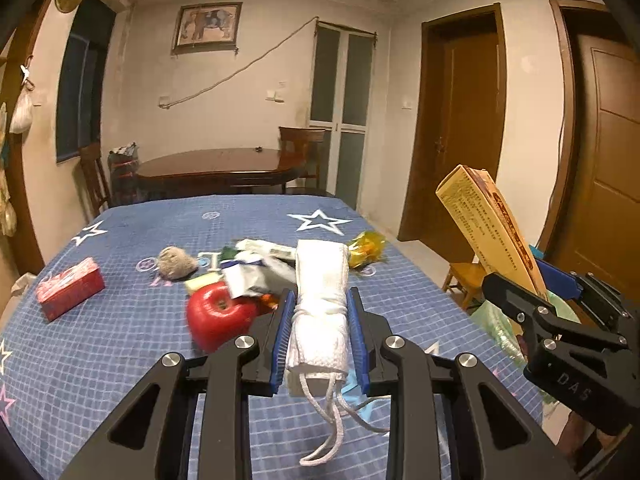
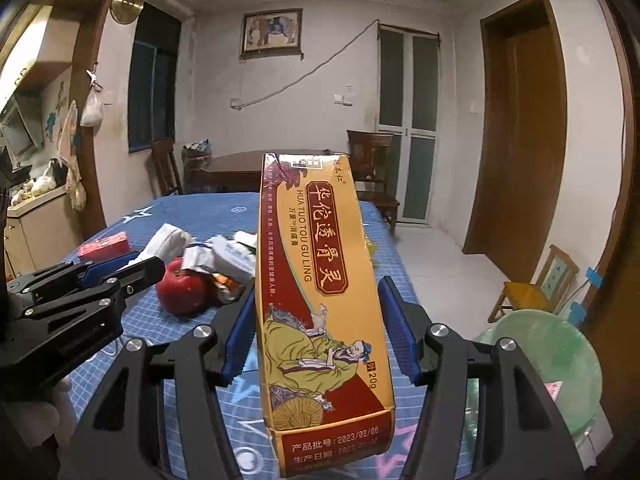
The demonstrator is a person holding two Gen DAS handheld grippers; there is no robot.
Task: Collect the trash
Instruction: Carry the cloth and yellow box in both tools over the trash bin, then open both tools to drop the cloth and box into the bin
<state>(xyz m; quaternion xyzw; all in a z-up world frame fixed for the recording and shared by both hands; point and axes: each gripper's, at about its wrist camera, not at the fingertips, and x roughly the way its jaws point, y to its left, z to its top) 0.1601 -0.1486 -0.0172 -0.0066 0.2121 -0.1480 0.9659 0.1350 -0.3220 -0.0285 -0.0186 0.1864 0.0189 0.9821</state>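
My left gripper (image 1: 320, 292) is shut on a rolled white cloth mask (image 1: 320, 320) whose strings dangle below the pads; it is raised above the blue star-patterned tablecloth (image 1: 120, 340). My right gripper (image 2: 318, 284) is shut on a long orange medicine box (image 2: 320, 300), held tilted in the air. The left wrist view shows that box (image 1: 492, 224) at the right in the right gripper (image 1: 556, 304). In the right wrist view, the left gripper (image 2: 132, 268) is at the left with the white mask (image 2: 166, 240). A pile of crumpled wrappers (image 1: 256, 272) lies mid-table.
On the table lie a red apple (image 1: 220, 316), a red carton (image 1: 68, 288), a grey fuzzy ball (image 1: 174, 262) and a yellow wrapper (image 1: 366, 246). A green-lined bin (image 2: 548, 360) and a small wooden chair (image 2: 536, 284) stand right of the table. A dark dining table (image 1: 216, 168) stands behind.
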